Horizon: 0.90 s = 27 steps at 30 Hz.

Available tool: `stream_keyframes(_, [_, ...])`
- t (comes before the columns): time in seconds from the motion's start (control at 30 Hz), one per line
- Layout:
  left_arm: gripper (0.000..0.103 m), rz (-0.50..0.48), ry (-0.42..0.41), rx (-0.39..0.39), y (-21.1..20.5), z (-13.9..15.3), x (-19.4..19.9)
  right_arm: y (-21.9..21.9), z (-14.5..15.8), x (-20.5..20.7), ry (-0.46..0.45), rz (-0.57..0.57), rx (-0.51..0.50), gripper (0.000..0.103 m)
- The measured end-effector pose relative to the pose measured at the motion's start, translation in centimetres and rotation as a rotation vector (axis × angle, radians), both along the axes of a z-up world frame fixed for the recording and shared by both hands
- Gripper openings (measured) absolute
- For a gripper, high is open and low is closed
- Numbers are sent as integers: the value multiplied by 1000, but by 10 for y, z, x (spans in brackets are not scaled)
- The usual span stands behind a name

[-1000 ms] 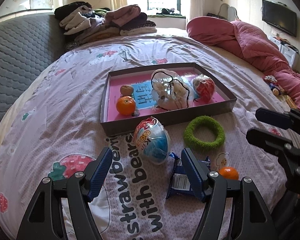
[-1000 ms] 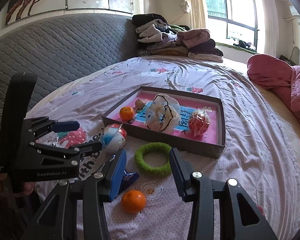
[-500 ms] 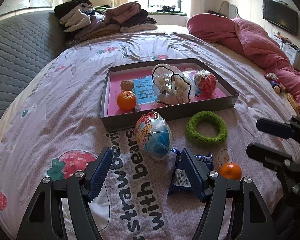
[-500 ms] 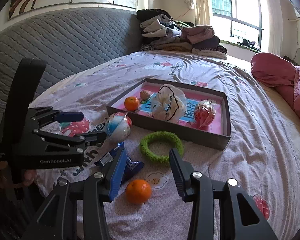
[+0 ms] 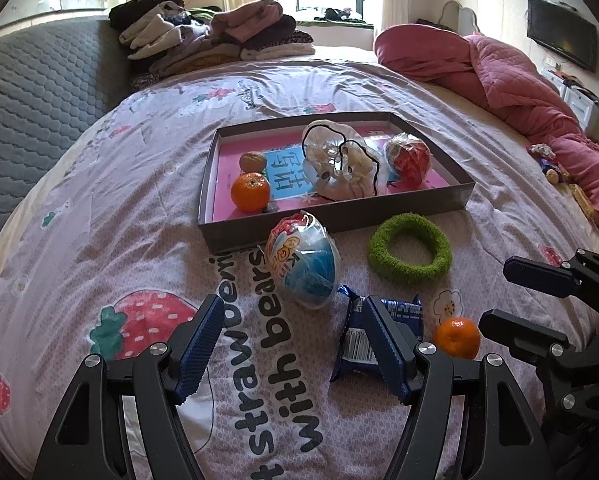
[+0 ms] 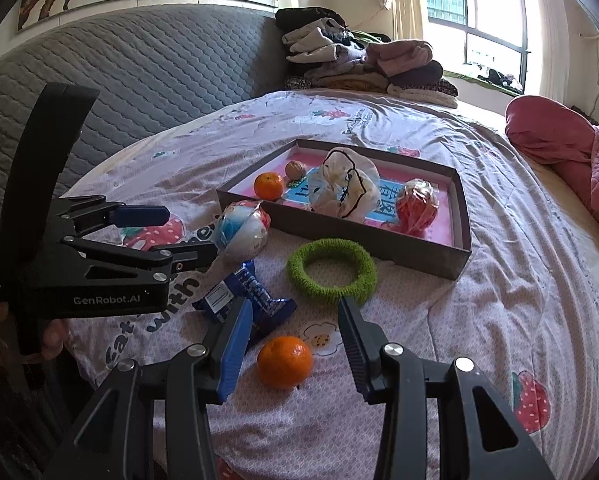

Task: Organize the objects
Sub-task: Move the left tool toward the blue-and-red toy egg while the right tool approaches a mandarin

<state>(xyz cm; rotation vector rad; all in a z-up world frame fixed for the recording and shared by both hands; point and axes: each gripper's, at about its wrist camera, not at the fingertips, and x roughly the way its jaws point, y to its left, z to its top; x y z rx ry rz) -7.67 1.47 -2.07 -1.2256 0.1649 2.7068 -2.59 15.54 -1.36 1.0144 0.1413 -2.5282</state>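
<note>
A grey box (image 5: pixel 339 222) (image 6: pixel 363 234) with a pink bottom lies on the bed and holds an orange (image 5: pixel 250 191), a walnut (image 5: pixel 253 161), a white bag (image 5: pixel 339 168) and a red wrapped ball (image 5: pixel 409 158). On the sheet before it lie a wrapped blue-and-white egg toy (image 5: pixel 303 266) (image 6: pixel 241 232), a green ring (image 5: pixel 409 248) (image 6: pixel 331 270), a blue snack packet (image 5: pixel 359 344) (image 6: pixel 243 292) and a loose orange (image 5: pixel 457 338) (image 6: pixel 285 362). My left gripper (image 5: pixel 295 344) (image 6: pixel 167 232) is open, just short of the egg toy. My right gripper (image 6: pixel 295 344) (image 5: pixel 511 296) is open, with the loose orange between its fingers.
Folded clothes (image 5: pixel 211 40) are piled at the head of the bed by a grey quilted headboard (image 6: pixel 139 68). A pink quilt (image 5: pixel 499 76) lies bunched at the right. Small toys (image 5: pixel 549 164) lie near the right edge of the bed.
Both grippers have moved forward and lower over the bed. The loose orange now sits between the right gripper's fingers. Both stay open.
</note>
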Motion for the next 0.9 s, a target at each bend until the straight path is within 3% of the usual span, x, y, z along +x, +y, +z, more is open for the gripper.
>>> stream_keyframes(0.9, [73,-21,-31,-14,7,-11,15,-3,-20,13,-57,9,21,44])
